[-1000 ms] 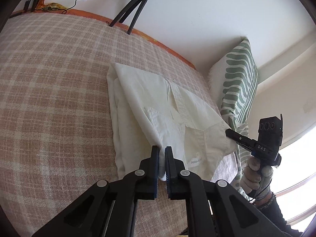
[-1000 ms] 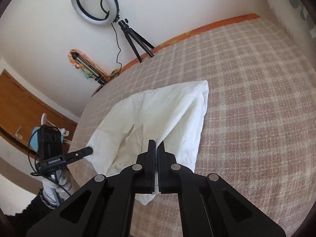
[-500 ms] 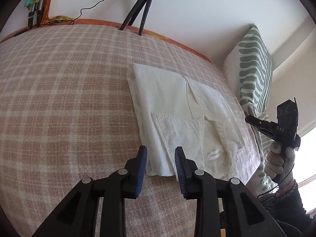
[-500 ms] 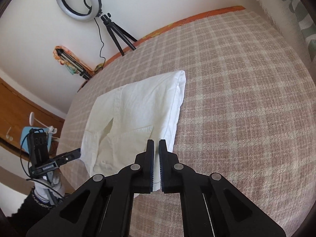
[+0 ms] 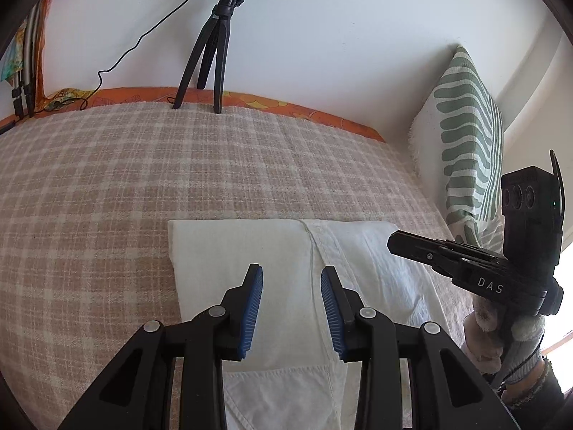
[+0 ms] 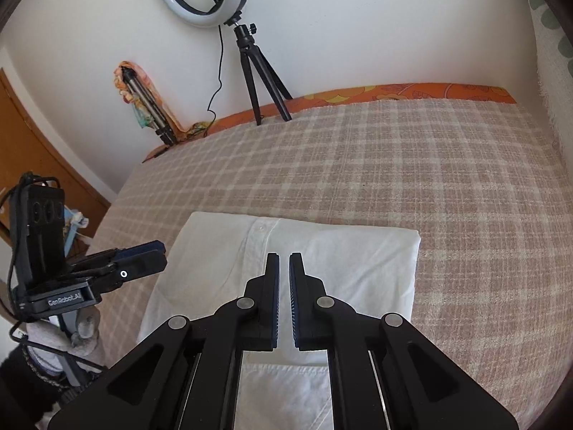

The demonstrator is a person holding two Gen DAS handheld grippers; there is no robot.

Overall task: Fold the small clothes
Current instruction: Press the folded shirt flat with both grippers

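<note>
On checked beige-and-pink bedspread (image 6: pixel 394 165), folded white cotton shirt (image 5: pixel 279 251) at 12 o'clock of left gripper (image 5: pixel 292 288) – spread, empty; right gripper (image 6: pixel 284 272) barely parted, empty – could snag, undoing fold.

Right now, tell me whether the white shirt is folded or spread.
Folded: the white shirt lies as a compact rectangle on the plaid blanket, layers stacked along its edge.

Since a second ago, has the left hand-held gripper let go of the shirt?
Yes. The left hand-held gripper was shut on the white shirt's edge; now its jaws stand apart above the folded shirt, facing the tripod at the wall.
</note>
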